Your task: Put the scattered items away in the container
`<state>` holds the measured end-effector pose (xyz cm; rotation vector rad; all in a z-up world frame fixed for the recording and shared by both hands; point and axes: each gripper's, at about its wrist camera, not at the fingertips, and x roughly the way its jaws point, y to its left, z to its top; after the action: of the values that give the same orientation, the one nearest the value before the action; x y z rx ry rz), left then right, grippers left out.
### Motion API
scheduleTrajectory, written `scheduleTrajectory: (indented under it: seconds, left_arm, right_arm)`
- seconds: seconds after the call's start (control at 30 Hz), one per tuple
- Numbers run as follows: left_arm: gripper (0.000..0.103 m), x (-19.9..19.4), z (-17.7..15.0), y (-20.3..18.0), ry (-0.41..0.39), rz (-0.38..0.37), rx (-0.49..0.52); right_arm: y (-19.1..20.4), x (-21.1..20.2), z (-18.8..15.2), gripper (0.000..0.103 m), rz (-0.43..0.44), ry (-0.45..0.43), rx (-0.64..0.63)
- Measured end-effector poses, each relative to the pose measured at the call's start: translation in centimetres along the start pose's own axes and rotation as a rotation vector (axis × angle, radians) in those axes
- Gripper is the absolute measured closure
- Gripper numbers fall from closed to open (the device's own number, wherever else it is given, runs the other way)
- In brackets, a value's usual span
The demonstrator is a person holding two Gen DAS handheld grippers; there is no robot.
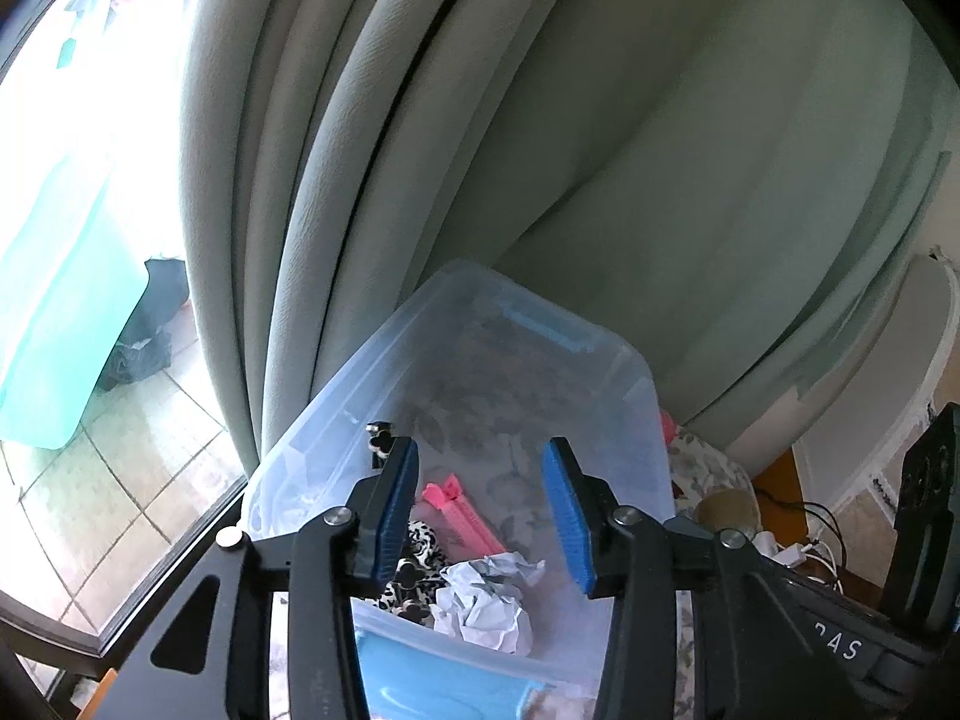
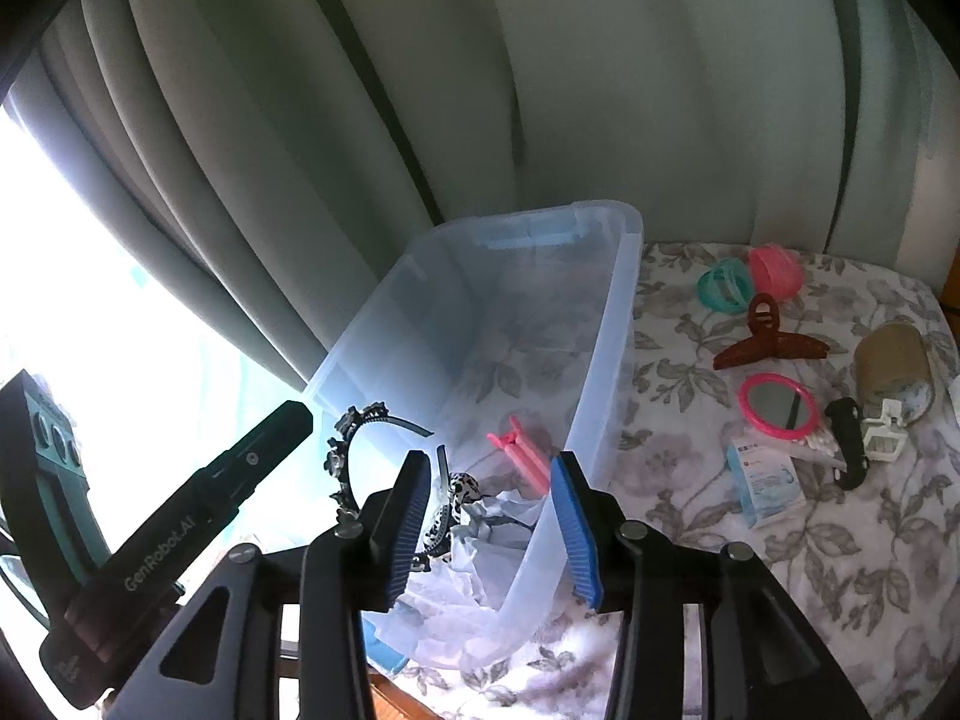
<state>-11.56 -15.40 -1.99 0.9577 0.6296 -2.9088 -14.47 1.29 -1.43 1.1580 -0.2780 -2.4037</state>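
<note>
Nearest the lens, the left gripper [image 1: 480, 510] is seen parted over the bin [image 2: 606, 324], nothing between its pads. Inside the bin lie a headband [image 2: 360, 456], pink clip [image 1: 462, 516] and crumpled paper [image 1: 486, 606]. The right gripper [image 2: 492, 522] is open too, straddling the bin's wall. Right of the bin, a claw clip [image 2: 765, 333] and mirror [image 2: 777, 408] are left; a clean lift clear of the wall is advised.

A grey-green curtain [image 2: 420, 90] hangs in folds behind the table. A floral tablecloth [image 2: 690, 480] covers the table. Outside the window [image 1: 90, 180] is a tiled floor [image 1: 138, 468].
</note>
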Motion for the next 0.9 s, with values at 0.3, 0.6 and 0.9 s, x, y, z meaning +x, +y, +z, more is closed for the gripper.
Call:
scheduleTrajectory:
  seconds: [0.3,0.6,0.9]
  left_arm:
    - [0.057,-2.2,-0.1,-2.7,-0.029,-0.004,0.056]
    - [0.048,-6.0,-0.2,-7.9,-0.066,-0.058,0.156]
    - [0.047,-6.3,-2.2,-14.4,-0.017,-0.12,0.262]
  right_arm:
    - [-0.9,-3.2,-0.2,0.057,0.016,-0.045,0.027]
    - [-3.9,-8.7,-1.0,0.057,0.023,-0.138,0.081]
    - [-10.1,-13.4,-3.5,0.057,-0.035,-0.203,0.214]
